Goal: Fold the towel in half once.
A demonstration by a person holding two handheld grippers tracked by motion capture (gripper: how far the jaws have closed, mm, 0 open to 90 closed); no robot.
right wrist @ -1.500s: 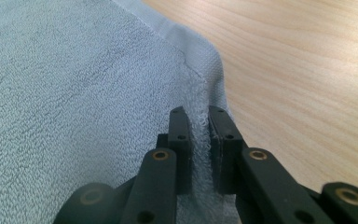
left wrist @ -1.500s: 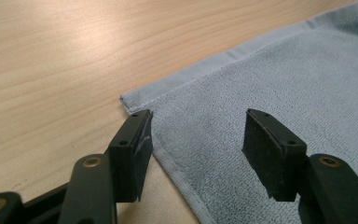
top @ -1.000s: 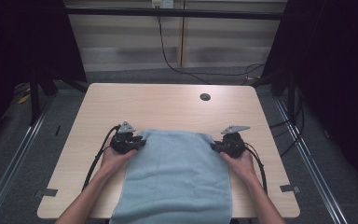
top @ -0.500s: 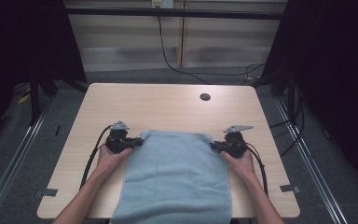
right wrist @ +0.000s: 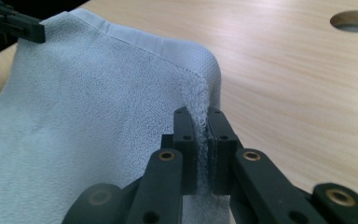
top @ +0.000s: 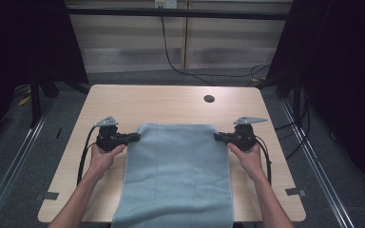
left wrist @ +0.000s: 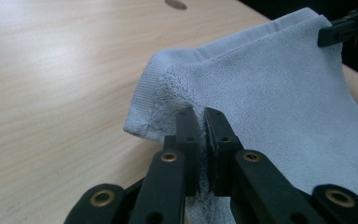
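the left gripper (top: 134, 137) is clamped on the far left corner of the light blue towel (top: 178, 175). the right gripper (top: 218, 137) pinches its far right corner, jaws closed on cloth. the towel's near end hangs over the table (top: 171, 104) edge.

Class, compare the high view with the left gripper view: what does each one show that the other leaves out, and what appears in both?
High view alone: the person's forearms, the left hand, the floor, the cables, and the towel hanging over the table's near edge.

Left gripper view alone: the left tool with jaws closed on the towel's edge, plus the terry weave and the hem.

Both: the light blue towel, the wooden table, its round hole, and the right tool pinching the other corner.
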